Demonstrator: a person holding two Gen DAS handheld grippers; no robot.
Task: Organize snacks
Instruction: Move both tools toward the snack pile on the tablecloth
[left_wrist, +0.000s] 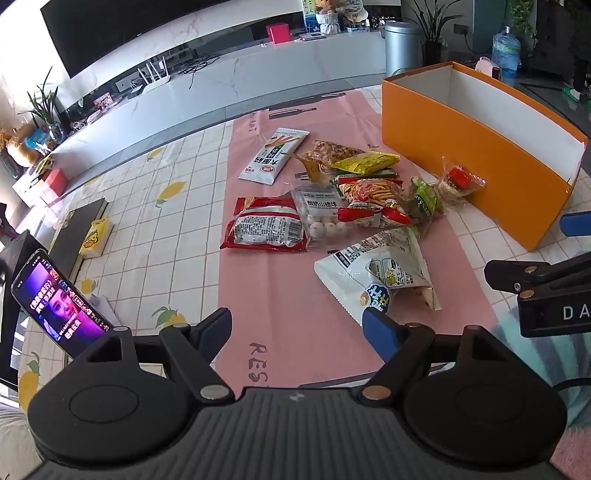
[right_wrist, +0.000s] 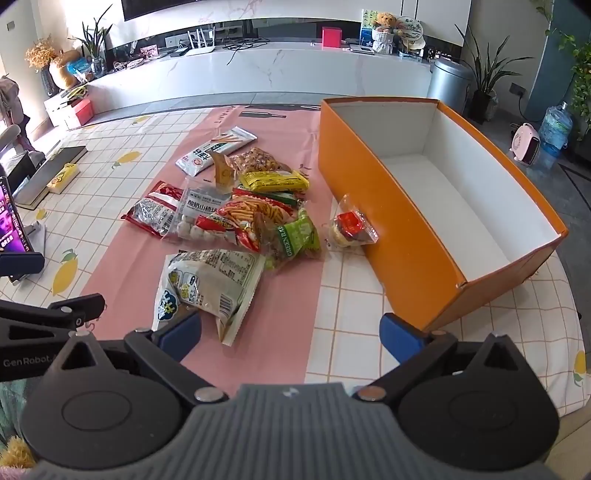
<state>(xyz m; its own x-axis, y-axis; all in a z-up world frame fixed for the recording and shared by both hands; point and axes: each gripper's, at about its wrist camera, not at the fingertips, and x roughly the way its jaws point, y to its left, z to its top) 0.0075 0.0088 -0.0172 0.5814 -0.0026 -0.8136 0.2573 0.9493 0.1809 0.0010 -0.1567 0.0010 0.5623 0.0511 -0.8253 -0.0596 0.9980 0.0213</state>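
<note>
Several snack packets lie in a heap on the pink table runner (left_wrist: 280, 314). Nearest is a white bag (left_wrist: 380, 273), also in the right wrist view (right_wrist: 214, 280). Behind it lie a red bag (left_wrist: 266, 225), a clear pack of white balls (left_wrist: 325, 214), a green pack (right_wrist: 299, 236) and a long white stick pack (left_wrist: 273, 155). A small clear pack with a red top (right_wrist: 351, 227) leans on the orange box (right_wrist: 406, 236), which is open and empty. My left gripper (left_wrist: 297, 328) is open, just short of the white bag. My right gripper (right_wrist: 291, 332) is open, beside that bag.
A phone (left_wrist: 59, 299) with a lit screen stands on a holder at the left. A yellow box (left_wrist: 94, 238) and a dark book (left_wrist: 77, 236) lie at the table's left edge. The orange box (left_wrist: 476, 147) fills the right side.
</note>
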